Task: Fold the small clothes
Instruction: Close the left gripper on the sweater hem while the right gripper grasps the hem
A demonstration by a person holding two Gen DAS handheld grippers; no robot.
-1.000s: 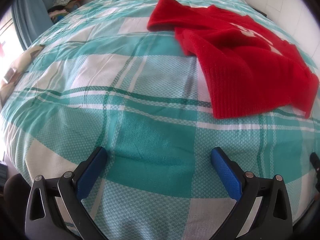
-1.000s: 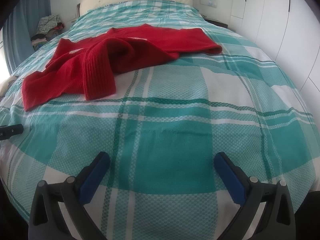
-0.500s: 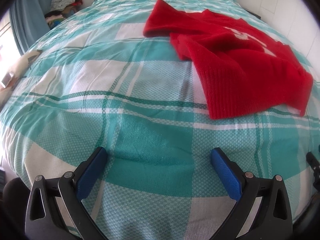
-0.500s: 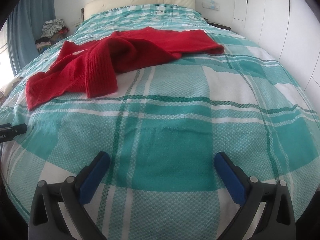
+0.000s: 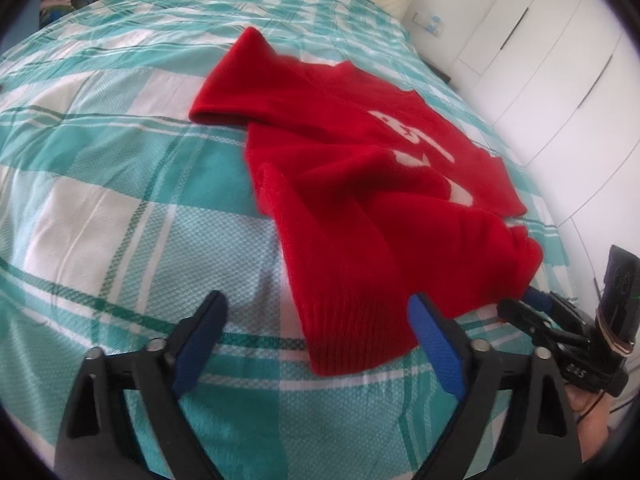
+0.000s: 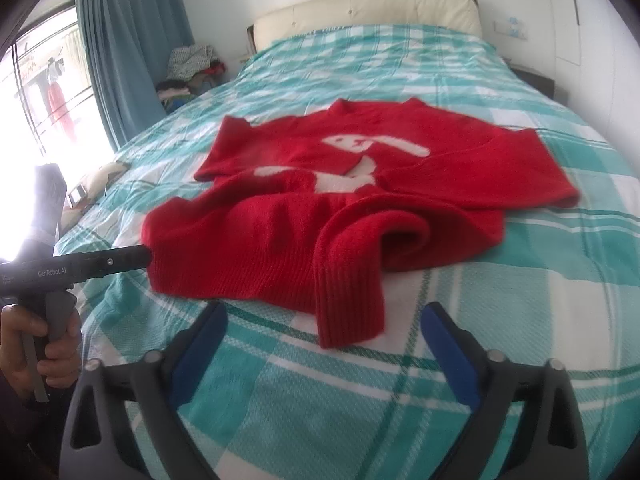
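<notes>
One red knit sweater lies crumpled on my plaid bedspread, its white rabbit motif face up; two sleeves show, the near one folded across the hem toward me. I count two grippers, each with two blue pads. My left gripper has its jaws spread wide, the ribbed hem lying between and just ahead of the pads. My right gripper is likewise spread, with the near sleeve's cuff just ahead of the gap.

Against half a second ago, both grippers have closed in on the sweater: it fills far more of each view, and the rabbit, earlier mostly out of sight from the right, now faces that camera.

From the left wrist view my right gripper sits at the sweater's far corner, partly behind the cloth, so contact is unclear. From the right wrist view my left gripper's tip meets the hem edge; its pads are hidden. Both views are motion-blurred. A clothes pile sits by the blue curtain.
</notes>
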